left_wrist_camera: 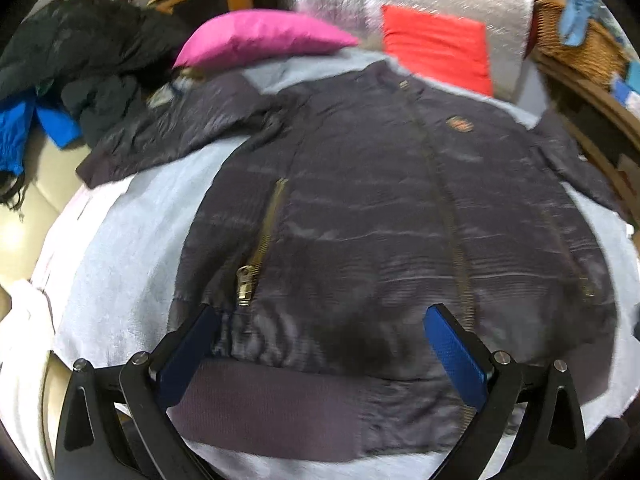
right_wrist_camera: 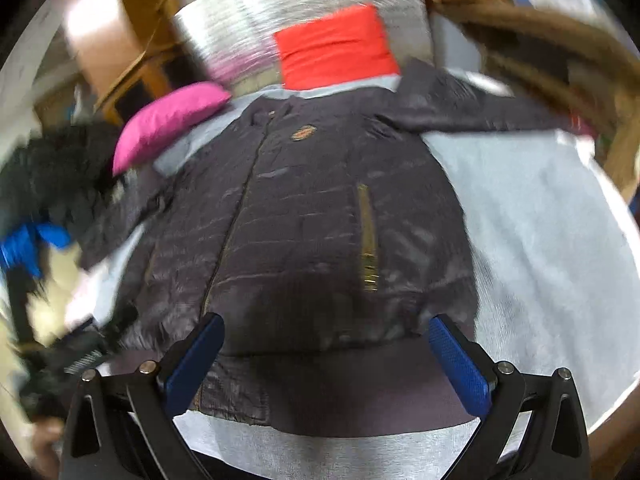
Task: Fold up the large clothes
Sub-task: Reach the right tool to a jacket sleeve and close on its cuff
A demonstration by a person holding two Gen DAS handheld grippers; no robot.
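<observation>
A dark quilted jacket lies face up and spread flat on a pale grey cloth, zipped, with both sleeves out to the sides. My left gripper is open and empty, just above the jacket's ribbed hem on its left half, near a pocket zip. The jacket also shows in the right wrist view. My right gripper is open and empty above the hem on the right half, near the other pocket zip. The left gripper shows blurred at the lower left there.
A pink cushion and a red cushion lie beyond the collar. A heap of black and blue clothes sits at the far left. A wicker basket and a wooden rail stand at the right.
</observation>
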